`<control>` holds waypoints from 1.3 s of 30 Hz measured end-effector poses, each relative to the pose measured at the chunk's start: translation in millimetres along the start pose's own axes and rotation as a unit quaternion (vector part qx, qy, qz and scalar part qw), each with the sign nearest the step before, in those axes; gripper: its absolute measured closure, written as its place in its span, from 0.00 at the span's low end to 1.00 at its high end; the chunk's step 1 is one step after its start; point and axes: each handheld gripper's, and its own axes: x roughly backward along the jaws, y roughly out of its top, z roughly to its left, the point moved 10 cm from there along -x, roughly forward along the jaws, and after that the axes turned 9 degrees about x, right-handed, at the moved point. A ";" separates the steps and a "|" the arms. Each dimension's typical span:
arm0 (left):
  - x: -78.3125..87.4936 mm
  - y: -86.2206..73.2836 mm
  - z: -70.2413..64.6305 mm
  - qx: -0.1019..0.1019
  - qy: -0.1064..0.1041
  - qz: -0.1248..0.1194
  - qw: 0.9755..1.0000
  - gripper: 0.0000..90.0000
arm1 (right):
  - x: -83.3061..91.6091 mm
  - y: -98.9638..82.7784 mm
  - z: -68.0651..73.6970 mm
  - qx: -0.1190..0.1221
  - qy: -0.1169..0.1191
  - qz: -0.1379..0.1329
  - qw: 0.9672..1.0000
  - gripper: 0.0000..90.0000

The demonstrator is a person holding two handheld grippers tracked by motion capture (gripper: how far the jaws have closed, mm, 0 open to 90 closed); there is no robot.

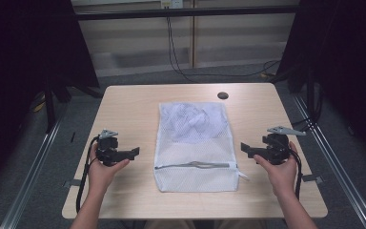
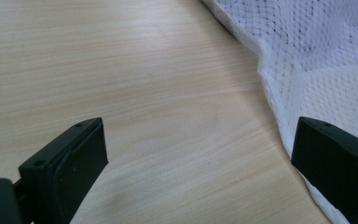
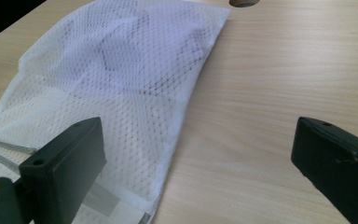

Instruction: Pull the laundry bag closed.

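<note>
Each bare-forearmed hand carries a black, blocky two-fingered tool: the left gripper (image 1: 134, 151) and the right gripper (image 1: 244, 148). Both wear a grey three-cornered plate on top and trail a black cable. The flat matte fingers (image 2: 65, 163) show small screw holes.

- No text, label, brand, number or sign can be read in any of the three views.
- The white mesh bag (image 1: 195, 145) in the middle of the table (image 1: 128, 105) carries no print that can be made out.
- The bare wood of the table shows grain and nothing written.
- The small pale fitting on the wall (image 1: 170, 4) beyond the far edge of the table is too small and blurred to tell whether it bears any marking.
</note>
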 end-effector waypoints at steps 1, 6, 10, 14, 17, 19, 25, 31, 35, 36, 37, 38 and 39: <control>-0.5 1.1 -1.7 0.001 -0.002 -0.001 1.000 0.04 | -2.6 -0.6 3.3 0.004 0.004 0.003 1.000 0.04; -1.6 0.8 -7.8 0.006 -0.013 0.002 1.000 0.04 | -4.9 -0.8 9.9 0.008 0.010 0.007 1.000 0.05; -0.7 -1.3 -10.9 0.001 -0.021 0.010 1.000 0.05 | -7.1 0.5 20.7 0.013 0.024 0.013 1.000 0.06; 0.4 -0.7 -16.1 0.002 -0.037 0.007 0.999 0.05 | -12.9 2.6 39.7 0.022 0.042 0.021 0.999 0.08; 0.9 -1.0 -16.6 -0.004 -0.037 0.010 0.999 0.05 | -16.6 2.7 48.3 0.031 0.049 0.026 0.998 0.08; 1.3 -0.4 -17.1 0.002 -0.038 0.006 0.999 0.05 | -20.6 2.2 55.6 0.038 0.054 0.032 0.997 0.08; 2.9 -2.3 -18.7 -0.003 -0.043 0.012 0.999 0.05 | -34.3 1.9 76.7 0.047 0.072 0.046 0.995 0.09; 6.6 -3.6 -22.2 -0.002 -0.056 0.015 0.998 0.05 | -40.7 6.9 92.0 0.044 0.087 0.047 0.994 0.10; 8.6 -4.3 -23.5 -0.001 -0.059 0.015 0.998 0.05 | -43.9 8.3 99.4 0.045 0.097 0.047 0.993 0.12; 10.3 -5.5 -23.8 -0.001 -0.062 0.018 0.998 0.05 | -46.1 8.7 105.2 0.045 0.105 0.048 0.992 0.13; 10.6 -6.4 -24.1 -0.002 -0.064 0.019 0.998 0.05 | -47.3 8.9 108.0 0.045 0.109 0.049 0.992 0.13; 10.9 -7.0 -24.6 0.000 -0.065 0.018 0.998 0.05 | -48.1 9.0 110.6 0.045 0.112 0.051 0.991 0.14; 11.5 -8.6 -24.6 -0.002 -0.066 0.021 0.998 0.05 | -49.3 9.5 113.3 0.046 0.116 0.049 0.991 0.15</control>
